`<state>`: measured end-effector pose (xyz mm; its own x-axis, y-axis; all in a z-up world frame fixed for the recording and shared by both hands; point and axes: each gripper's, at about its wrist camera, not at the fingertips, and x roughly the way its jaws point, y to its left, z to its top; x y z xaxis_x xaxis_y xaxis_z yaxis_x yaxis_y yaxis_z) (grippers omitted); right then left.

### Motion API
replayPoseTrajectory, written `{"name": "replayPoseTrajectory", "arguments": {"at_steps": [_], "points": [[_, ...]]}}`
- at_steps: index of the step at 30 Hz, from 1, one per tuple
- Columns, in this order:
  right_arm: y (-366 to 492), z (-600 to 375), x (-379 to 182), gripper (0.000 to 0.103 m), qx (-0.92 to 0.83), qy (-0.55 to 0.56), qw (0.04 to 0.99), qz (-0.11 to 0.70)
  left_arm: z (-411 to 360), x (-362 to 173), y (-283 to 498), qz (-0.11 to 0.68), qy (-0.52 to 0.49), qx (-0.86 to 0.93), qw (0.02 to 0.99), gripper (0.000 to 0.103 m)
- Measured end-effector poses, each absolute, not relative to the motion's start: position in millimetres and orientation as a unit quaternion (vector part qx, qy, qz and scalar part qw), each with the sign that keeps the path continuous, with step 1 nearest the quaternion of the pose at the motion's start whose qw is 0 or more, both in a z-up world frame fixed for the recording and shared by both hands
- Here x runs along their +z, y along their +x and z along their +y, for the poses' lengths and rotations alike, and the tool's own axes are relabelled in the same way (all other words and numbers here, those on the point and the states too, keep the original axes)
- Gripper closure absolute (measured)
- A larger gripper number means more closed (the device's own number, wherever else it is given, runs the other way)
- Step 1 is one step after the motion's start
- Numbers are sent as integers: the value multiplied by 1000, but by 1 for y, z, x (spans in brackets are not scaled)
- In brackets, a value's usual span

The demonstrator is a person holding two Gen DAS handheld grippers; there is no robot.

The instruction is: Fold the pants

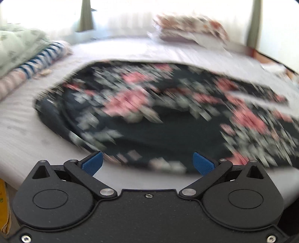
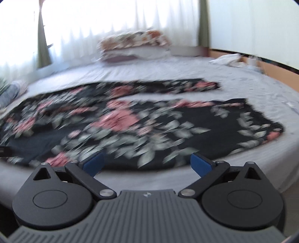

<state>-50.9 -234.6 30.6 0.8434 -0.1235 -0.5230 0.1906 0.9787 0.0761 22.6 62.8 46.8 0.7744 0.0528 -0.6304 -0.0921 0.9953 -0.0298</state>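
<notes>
1. Left wrist view was motion-blurred. Far left, a pale green quilt (image 1: pixel 16 46) lay on a striped folded blanket (image 1: pixel 37 61) at the bed's edge.
2. Pants (image 1: pixel 149 115), dark with pink flowers and grey leaves, lay spread flat on the light grey bed sheet (image 1: pixel 18 115), filling the middle and right of this view.
3. Left claw (image 1: pixel 148 163) was spread wide, empty, blue pads (image 1: pixel 92 163) just above the near edge of the pants; contact couldn't be told through blur.
4. Floral pillow (image 1: pixel 188 28) sat at the far side of the bed, by the bright window curtain (image 1: pixel 86 16).
5. Right wrist view, also blurred: pants (image 2: pixel 130 123) ran from the left edge across the middle, two legs reaching right, split by a strip of sheet.
6. Right claw (image 2: pixel 146 164) was wide apart, holding nothing, pads (image 2: pixel 200 164) at the near hem of the pants.
7. White crumpled cloth (image 2: pixel 229 59) lay at far right near the wooden bed frame (image 2: pixel 271 69).
</notes>
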Motion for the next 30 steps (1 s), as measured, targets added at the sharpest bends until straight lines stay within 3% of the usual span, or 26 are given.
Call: {"name": "replayPoseTrajectory", "arguments": {"at_steps": [5, 11, 22, 24, 25, 26, 27, 28, 30], "points": [[-49, -309, 44, 0, -193, 77, 951, 228, 128, 56, 61, 294, -62, 158, 940, 0], [-47, -389, 34, 0, -275, 156, 914, 255, 200, 43, 96, 297, -129, 247, 913, 0], [-19, -430, 8, 0, -314, 148, 894, 285, 240, 2, 126, 290, -188, 304, 888, 1], [-14, -431, 6, 0, -312, 137, 896, 286, 241, 1, 129, 284, -180, 313, 888, 18], [-11, -432, 5, 2, -312, 134, 896, 288, 241, 2, 129, 283, -175, 314, 889, 41], [-9, -433, 5, 7, -312, 130, 896, 287, 240, 3, 129, 282, -171, 313, 891, 54], [-7, -434, 5, 10, -314, 127, 896, 286, 241, 5, 128, 278, -173, 312, 892, 80], [-6, -435, 5, 15, -319, 124, 896, 283, 242, 7, 124, 270, -181, 310, 893, 89], [-5, -437, 7, 27, -326, 120, 897, 273, 240, 16, 114, 247, -183, 311, 899, 90]]}}
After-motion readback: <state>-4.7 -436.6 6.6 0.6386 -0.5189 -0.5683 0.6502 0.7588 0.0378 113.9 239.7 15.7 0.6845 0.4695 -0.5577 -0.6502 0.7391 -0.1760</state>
